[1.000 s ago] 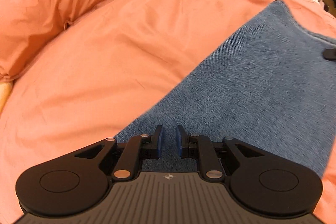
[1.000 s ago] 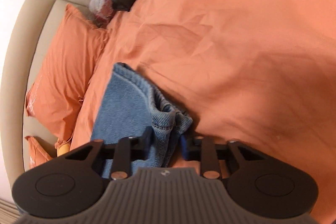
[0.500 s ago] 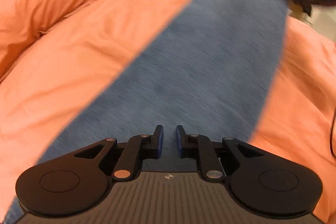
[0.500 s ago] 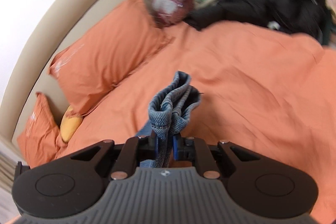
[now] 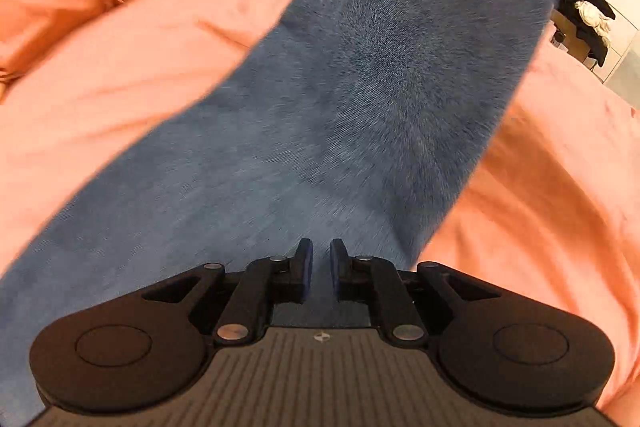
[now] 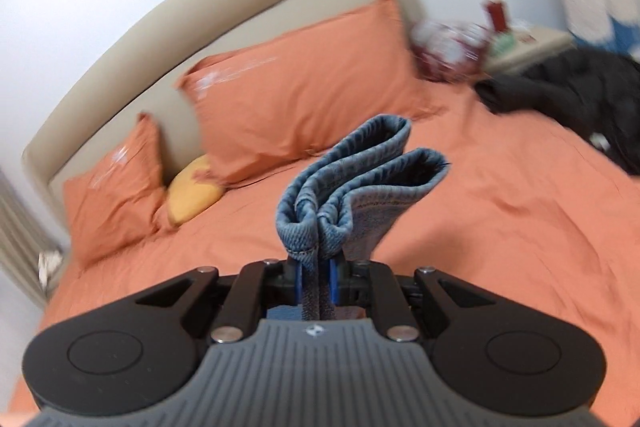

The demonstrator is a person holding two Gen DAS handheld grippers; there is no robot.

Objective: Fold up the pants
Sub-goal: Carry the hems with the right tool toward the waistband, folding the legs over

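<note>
The blue denim pants stretch as a long band from my left gripper up to the top of the left wrist view, above the orange bed cover. The left jaws are nearly closed on the near end of the denim. In the right wrist view, my right gripper is shut on the bunched pants hem, which stands up folded above the fingers, lifted clear of the bed.
Orange pillows and a yellow cushion lie against the beige headboard. Black clothing is piled at the far right of the bed. A cluttered nightstand stands behind it.
My right gripper has lifted the hem high off the bed and turned toward the headboard. The pants have risen from lying flat to stretching steeply up in the left wrist view.
</note>
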